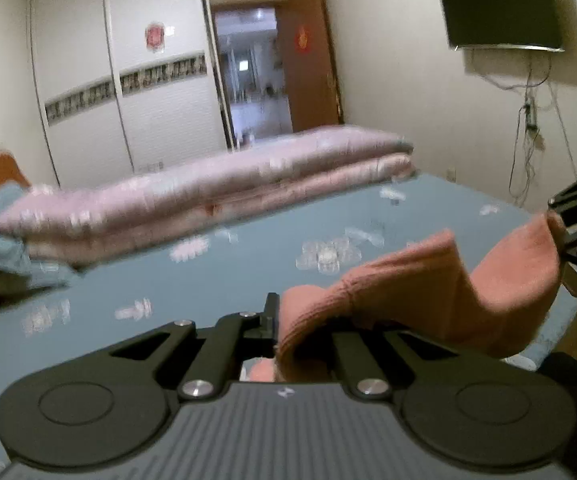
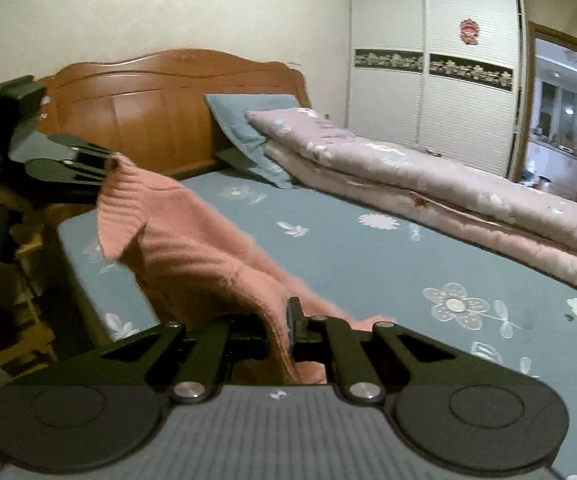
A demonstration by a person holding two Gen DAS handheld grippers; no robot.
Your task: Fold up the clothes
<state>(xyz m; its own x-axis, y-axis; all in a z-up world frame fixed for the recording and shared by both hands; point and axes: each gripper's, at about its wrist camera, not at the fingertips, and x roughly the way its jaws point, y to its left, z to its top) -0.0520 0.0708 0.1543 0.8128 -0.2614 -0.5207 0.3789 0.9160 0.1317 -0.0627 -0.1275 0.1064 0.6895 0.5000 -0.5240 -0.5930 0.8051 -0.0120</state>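
Observation:
A pink ribbed knit garment point(image 1: 420, 280) hangs stretched between my two grippers above the blue flowered bedsheet point(image 1: 208, 280). In the left wrist view my left gripper point(image 1: 276, 316) is shut on one edge of it, and my right gripper point(image 1: 560, 228) pinches the far corner at the right. In the right wrist view the garment point(image 2: 192, 240) runs from my right gripper point(image 2: 286, 320), shut on its near edge, up to my left gripper point(image 2: 108, 168) at the upper left. The cloth sags between them, and its lower part is hidden behind the gripper bodies.
A folded pink quilt point(image 2: 428, 176) lies along the far side of the bed, with a blue pillow point(image 2: 244, 128) against the wooden headboard point(image 2: 148, 112). Beyond stand a white wardrobe point(image 1: 128, 80), an open doorway point(image 1: 252, 76) and a wall TV point(image 1: 500, 8) with hanging cables.

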